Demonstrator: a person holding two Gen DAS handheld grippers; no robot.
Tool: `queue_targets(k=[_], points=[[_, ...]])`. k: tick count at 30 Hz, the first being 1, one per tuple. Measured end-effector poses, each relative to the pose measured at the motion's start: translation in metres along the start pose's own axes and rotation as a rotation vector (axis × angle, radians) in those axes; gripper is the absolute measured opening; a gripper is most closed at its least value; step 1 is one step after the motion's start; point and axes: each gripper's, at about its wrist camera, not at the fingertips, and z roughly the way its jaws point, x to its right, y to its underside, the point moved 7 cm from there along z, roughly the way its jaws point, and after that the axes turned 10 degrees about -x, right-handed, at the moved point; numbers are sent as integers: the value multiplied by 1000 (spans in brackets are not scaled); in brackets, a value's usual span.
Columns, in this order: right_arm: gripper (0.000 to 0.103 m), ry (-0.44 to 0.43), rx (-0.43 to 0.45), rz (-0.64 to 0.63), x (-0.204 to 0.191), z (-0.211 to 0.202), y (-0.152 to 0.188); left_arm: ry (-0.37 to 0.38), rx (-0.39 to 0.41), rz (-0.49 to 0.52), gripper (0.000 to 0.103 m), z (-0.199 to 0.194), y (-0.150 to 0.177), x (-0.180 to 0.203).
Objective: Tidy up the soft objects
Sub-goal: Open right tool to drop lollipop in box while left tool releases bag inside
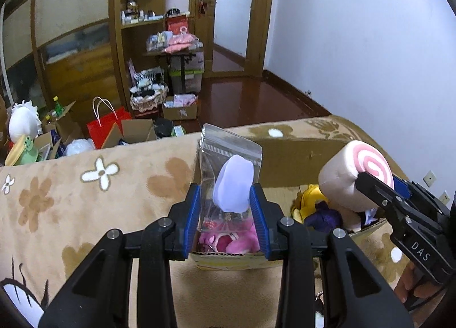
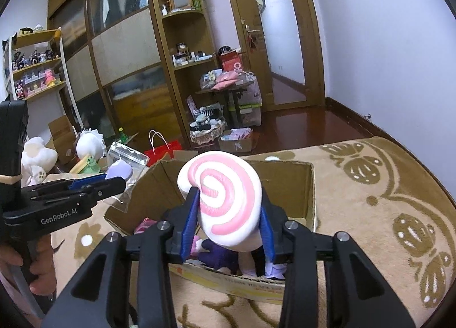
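Observation:
My left gripper (image 1: 225,189) is shut on a clear zip bag (image 1: 228,148) with a pale lavender soft toy (image 1: 233,185) inside, held upright over the left part of an open cardboard box (image 1: 285,157). My right gripper (image 2: 228,194) is shut on a white cylinder plush with a pink swirl face (image 2: 222,177), its blue pads pressing both sides above the box (image 2: 285,174). Inside the box lie a pink plush (image 1: 239,239), a purple plush (image 1: 325,217) and a yellow one (image 1: 310,197). The right gripper (image 1: 379,182) appears at right in the left wrist view, and the left gripper (image 2: 112,180) at left in the right wrist view.
The box rests on a bed with a beige flowered blanket (image 1: 85,200). Beyond the bed's far edge the floor holds a red paper bag (image 1: 105,125), open cartons, a white plush (image 2: 88,143) and a basket. A person's hand (image 2: 40,265) grips the left handle.

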Motion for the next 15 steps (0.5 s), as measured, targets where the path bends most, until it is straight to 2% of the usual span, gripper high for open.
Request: queue_targets(k=[10,13,15], points=[[48,-8,-28,12,7,15,5,-13,-56,2,35,18,9,-3],[52,-10,-32,16,8,16,7,-19,-74,-5,36,20,9,-7],[58,-17,-33,20,8,16,7,-16,-87,-12,38,20,10,-8]])
